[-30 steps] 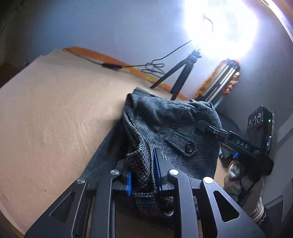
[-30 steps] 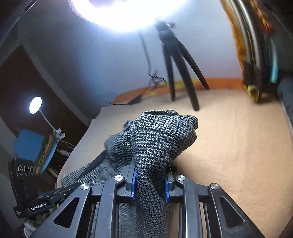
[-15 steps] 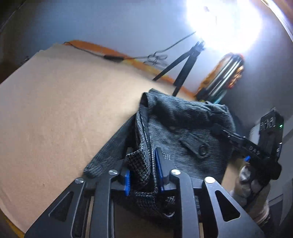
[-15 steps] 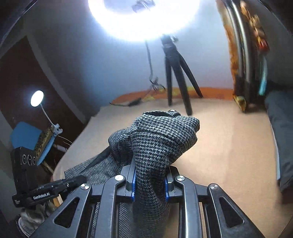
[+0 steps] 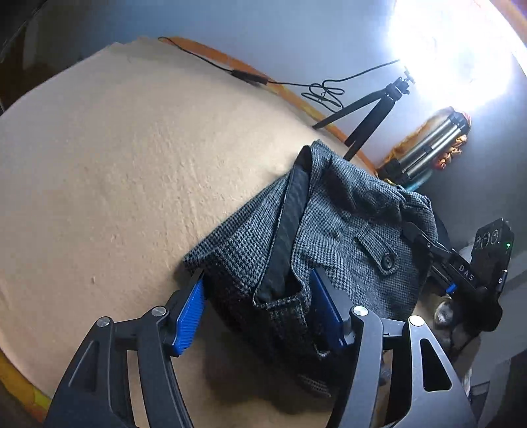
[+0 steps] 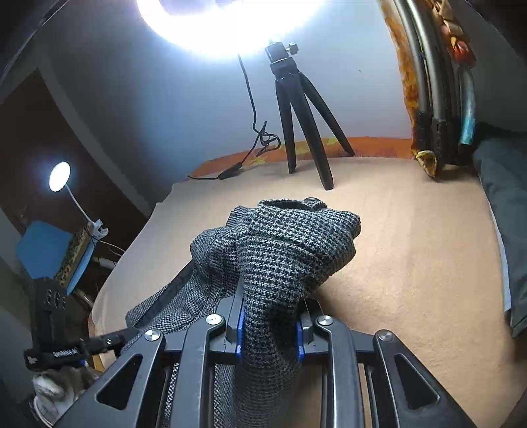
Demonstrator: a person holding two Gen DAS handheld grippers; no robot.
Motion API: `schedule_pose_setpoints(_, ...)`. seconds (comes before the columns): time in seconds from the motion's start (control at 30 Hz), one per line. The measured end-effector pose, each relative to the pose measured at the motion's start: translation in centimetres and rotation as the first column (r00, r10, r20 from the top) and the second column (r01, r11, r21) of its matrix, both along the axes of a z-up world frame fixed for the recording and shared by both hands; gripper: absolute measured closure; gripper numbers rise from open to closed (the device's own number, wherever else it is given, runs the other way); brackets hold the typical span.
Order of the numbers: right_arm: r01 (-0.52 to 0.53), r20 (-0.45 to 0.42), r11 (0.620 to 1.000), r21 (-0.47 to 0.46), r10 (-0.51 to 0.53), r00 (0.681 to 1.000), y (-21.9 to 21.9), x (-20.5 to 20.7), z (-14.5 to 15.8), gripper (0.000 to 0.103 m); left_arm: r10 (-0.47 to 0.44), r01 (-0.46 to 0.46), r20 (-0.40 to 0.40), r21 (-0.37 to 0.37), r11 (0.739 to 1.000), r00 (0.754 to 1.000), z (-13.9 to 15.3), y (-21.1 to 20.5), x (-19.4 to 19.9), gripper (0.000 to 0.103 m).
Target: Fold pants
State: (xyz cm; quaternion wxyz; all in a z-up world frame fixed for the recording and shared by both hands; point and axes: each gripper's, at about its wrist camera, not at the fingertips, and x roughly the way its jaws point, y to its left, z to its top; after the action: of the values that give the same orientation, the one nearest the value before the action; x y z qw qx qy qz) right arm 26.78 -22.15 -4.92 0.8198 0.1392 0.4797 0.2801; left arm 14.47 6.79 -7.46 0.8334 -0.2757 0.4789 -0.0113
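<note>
A tan blanket [image 5: 125, 171] covers the bed; a black tripod [image 6: 301, 108] stands by the pale wall under a bright ring light [image 6: 210, 23]. The checked pants [image 5: 332, 237] lie bunched near the edge. The right gripper [image 6: 268, 329] pinches their fabric. The left gripper [image 5: 260, 312], clamped a second ago, now spreads wide around the waistband.

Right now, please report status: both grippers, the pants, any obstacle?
Left gripper open around pants. Right gripper shut on them. Tripod stands beyond, apart.
</note>
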Motion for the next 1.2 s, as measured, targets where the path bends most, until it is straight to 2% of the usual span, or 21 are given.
schedule_pose_setpoints(0.17, 0.002, -0.006, 1.000, 0.003, -0.002, 1.000, -0.2, 0.0, -0.1, 0.081, 0.058, -0.059, -0.036, -0.028, 0.998, 0.998, -0.6, 0.9, 0.0, 0.032)
schedule_pose_setpoints(0.23, -0.001, -0.009, 1.000, 0.006, 0.001, 1.000, -0.3, 0.0, -0.1, 0.081, 0.081, -0.081, -0.039, -0.002, 0.997, 0.996, -0.6, 1.5, -0.3, 0.032)
schedule_pose_setpoints(0.3, -0.003, -0.009, 1.000, 0.004, 0.003, 1.000, -0.3, 0.1, -0.2, 0.081, 0.075, -0.074, -0.045, 0.028, 0.997, 0.996, -0.5, 1.6, -0.3, 0.028)
schedule_pose_setpoints(0.63, 0.006, -0.023, 1.000, 0.004, -0.006, 1.000, -0.3, 0.2, -0.8, 0.081, 0.052, -0.052, -0.014, -0.026, 0.998, 0.999, -1.1, 0.9, 1.1, 0.024)
schedule_pose_setpoints(0.73, 0.013, -0.036, 1.000, 0.011, -0.012, 0.999, -0.5, 0.4, -1.2, 0.081, 0.019, -0.019, 0.002, -0.006, 1.000, 1.000, -1.0, 0.1, 1.7, 0.023)
schedule_pose_setpoints(0.77, 0.015, -0.040, 1.000, 0.011, -0.015, 0.999, -0.5, 0.5, -1.4, 0.081, 0.015, -0.015, 0.010, 0.004, 1.000, 1.000, -1.0, -0.1, 1.8, 0.029)
schedule_pose_setpoints(0.8, 0.018, -0.043, 1.000, 0.011, -0.018, 0.999, -0.5, 0.5, -1.5, 0.081, 0.011, -0.011, 0.006, 0.007, 1.000, 1.000, -1.1, -0.2, 2.0, 0.053)
schedule_pose_setpoints(0.87, 0.024, -0.047, 1.000, 0.010, -0.023, 0.999, -0.5, 0.5, -1.6, 0.081, 0.007, -0.007, 0.000, -0.015, 1.000, 1.000, -1.4, -0.2, 2.1, 0.062)
schedule_pose_setpoints(0.9, 0.025, -0.046, 1.000, 0.008, -0.025, 0.999, -0.5, 0.5, -1.5, 0.081, 0.019, -0.019, 0.036, -0.023, 1.000, 0.999, -1.4, -0.2, 2.1, 0.070)
schedule_pose_setpoints(0.97, 0.027, -0.033, 1.000, -0.004, -0.027, 0.999, -0.2, 0.3, -1.2, 0.081, 0.002, 0.000, 0.064, -0.029, 1.000, 0.998, -0.7, -0.6, 1.8, 0.078)
schedule_pose_setpoints(1.1, 0.019, 0.025, 0.999, -0.037, -0.018, 1.000, 0.4, -0.6, 0.4, 0.082, -0.045, 0.044, 0.130, 0.016, 0.999, 0.990, 1.6, -2.0, 1.1, 0.081)
schedule_pose_setpoints(1.2, 0.017, 0.064, 0.999, -0.050, -0.014, 0.998, 0.5, -1.2, 2.0, 0.082, -0.045, 0.047, 0.159, -0.010, 0.999, 0.986, 3.0, -2.4, 0.4, 0.082)
